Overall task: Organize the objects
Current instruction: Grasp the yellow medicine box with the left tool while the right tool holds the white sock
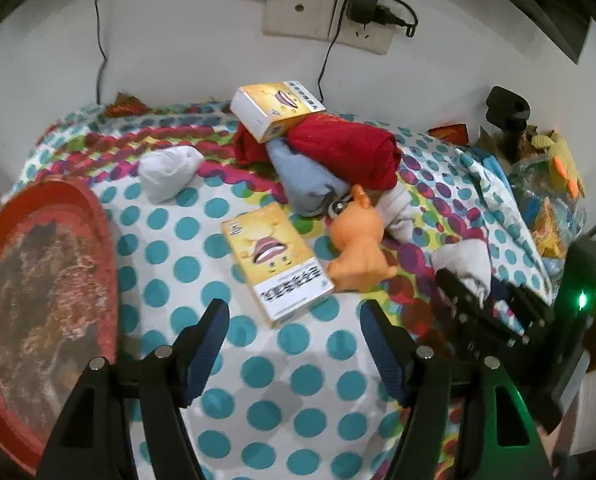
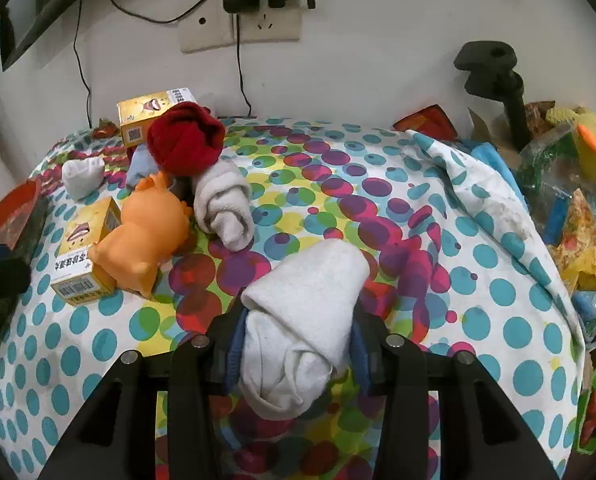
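A soft, matt white rolled cloth sock (image 2: 302, 320) is seen; the orange toy figure (image 2: 138, 240) looks smooth rubbery plastic; the yellow box (image 1: 276, 264) is glossy cardboard.

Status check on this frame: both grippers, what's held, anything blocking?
Left hand-held gripper open, empty, above yellow box. Right hand-held gripper shut on white rolled sock. Orange toy touches the box.

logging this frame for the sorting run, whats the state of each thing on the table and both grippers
left gripper: jaws open, empty, above the cloth
right gripper: jaws shut on white rolled sock
near yellow box: lying flat, closed
far yellow box: tilted, propped on red rolled cloth
orange toy: lying on its side against the near box
grey rolled sock: rolled, lying loose
small white sock ball: bundled, apart from the rest
red tray: nothing on it
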